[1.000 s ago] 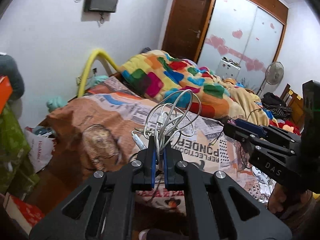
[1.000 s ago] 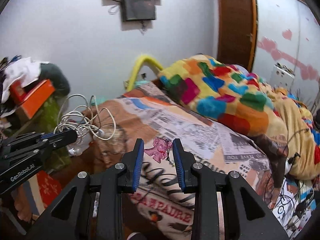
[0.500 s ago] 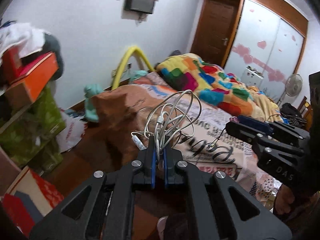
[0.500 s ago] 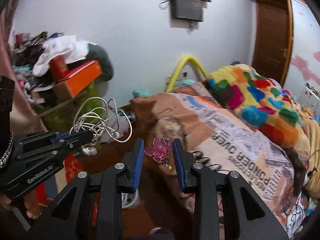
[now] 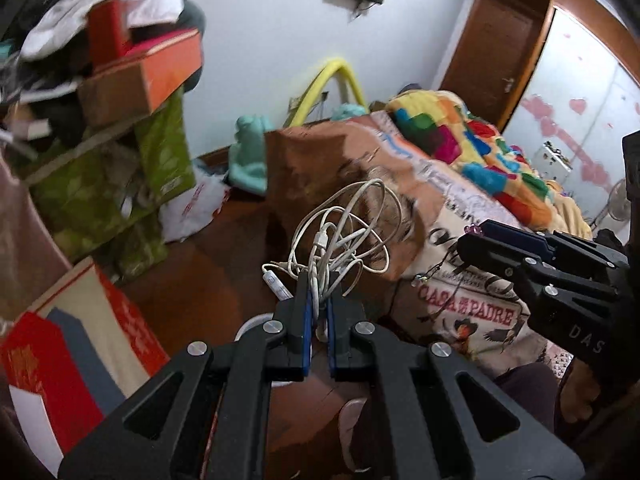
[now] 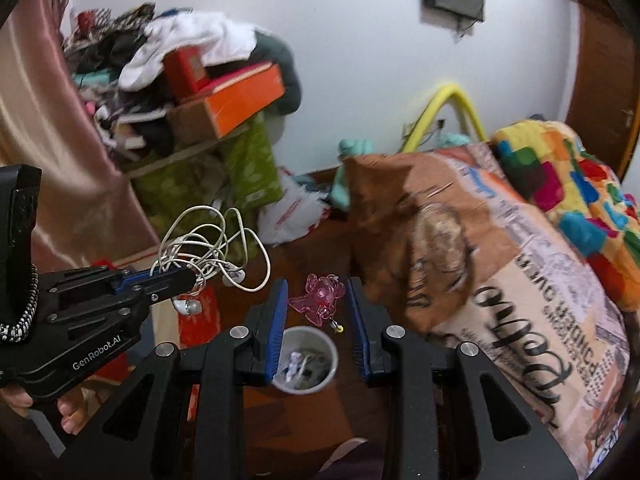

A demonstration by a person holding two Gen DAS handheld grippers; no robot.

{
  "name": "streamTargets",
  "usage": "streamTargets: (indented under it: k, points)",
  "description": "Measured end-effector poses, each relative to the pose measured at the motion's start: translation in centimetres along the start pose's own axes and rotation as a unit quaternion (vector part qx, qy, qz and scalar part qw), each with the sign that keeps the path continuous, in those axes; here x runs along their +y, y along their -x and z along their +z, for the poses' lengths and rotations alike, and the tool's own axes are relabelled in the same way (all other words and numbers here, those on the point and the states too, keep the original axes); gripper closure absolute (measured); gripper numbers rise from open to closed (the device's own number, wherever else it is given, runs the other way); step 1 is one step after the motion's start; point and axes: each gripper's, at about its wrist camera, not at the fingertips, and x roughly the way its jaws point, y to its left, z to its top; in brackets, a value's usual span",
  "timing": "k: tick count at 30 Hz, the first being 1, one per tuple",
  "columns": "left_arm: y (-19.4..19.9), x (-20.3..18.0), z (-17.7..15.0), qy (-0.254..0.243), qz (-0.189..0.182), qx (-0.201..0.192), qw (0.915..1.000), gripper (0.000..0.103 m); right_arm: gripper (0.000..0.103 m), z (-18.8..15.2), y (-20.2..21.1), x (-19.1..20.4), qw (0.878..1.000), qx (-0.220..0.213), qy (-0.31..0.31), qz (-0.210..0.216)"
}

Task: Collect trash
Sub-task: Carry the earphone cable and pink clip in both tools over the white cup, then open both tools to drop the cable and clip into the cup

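One bed (image 6: 540, 280) under a printed cover fills the right side, its near corner just beside one white cup (image 6: 306, 360) of scraps standing on the wooden floor (image 6: 312, 248). The left tongs (image 5: 318, 312) are pressed together on one tangle of white cables (image 5: 340, 236). The right tongs (image 6: 318, 308) pinch one small pink plastic charm (image 6: 320, 298), seemingly above the cup.

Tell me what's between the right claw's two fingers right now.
A pink plastic trinket, held between the right claw fingers, above the white bin; the right wrist view shows it.
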Motion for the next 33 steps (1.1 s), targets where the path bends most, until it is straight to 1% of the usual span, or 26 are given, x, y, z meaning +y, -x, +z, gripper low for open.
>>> streamTargets:
  k: [7, 12, 15, 19, 25, 29, 31, 33]
  points:
    - [-3.1, 2.9, -2.1, 0.036, 0.01, 0.036, 0.9986, 0.098, 0.076, -1.4, -4.7, 1.7, 0.998, 0.059, 0.011, 0.027]
    - [-6.0, 4.8, -3.4, 0.071, 0.0, 0.066, 0.9953, 0.098, 0.076, -2.6, -8.2, 1.7, 0.994, 0.105, 0.013, 0.041]
    - [-8.2, 5.6, -4.0, 0.079, 0.006, 0.089, 0.9928, 0.098, 0.076, -3.1, -10.3, 1.4, 0.99, 0.132, 0.007, 0.049]
    - [-10.7, 6.3, -4.7, 0.091, 0.009, 0.116, 0.9891, 0.098, 0.076, -4.1, -13.2, 1.1, 0.984, 0.166, 0.009, 0.066]
    - [-13.8, 7.6, -5.5, 0.108, 0.017, 0.149, 0.9828, 0.098, 0.076, -5.6, -17.9, 0.9, 0.972, 0.223, 0.013, 0.073]
    - [-15.4, 8.5, -6.0, 0.121, 0.024, 0.165, 0.9786, 0.098, 0.075, -5.9, -19.8, 1.0, 0.967, 0.243, 0.015, 0.071]
    - [-16.0, 8.9, -6.1, 0.125, 0.024, 0.172, 0.9768, 0.098, 0.075, -5.9, -20.4, 0.8, 0.966, 0.25, 0.01, 0.07]
    - [-16.6, 9.0, -6.1, 0.126, 0.025, 0.178, 0.9757, 0.098, 0.075, -5.9, -21.4, 0.6, 0.962, 0.264, 0.001, 0.074]
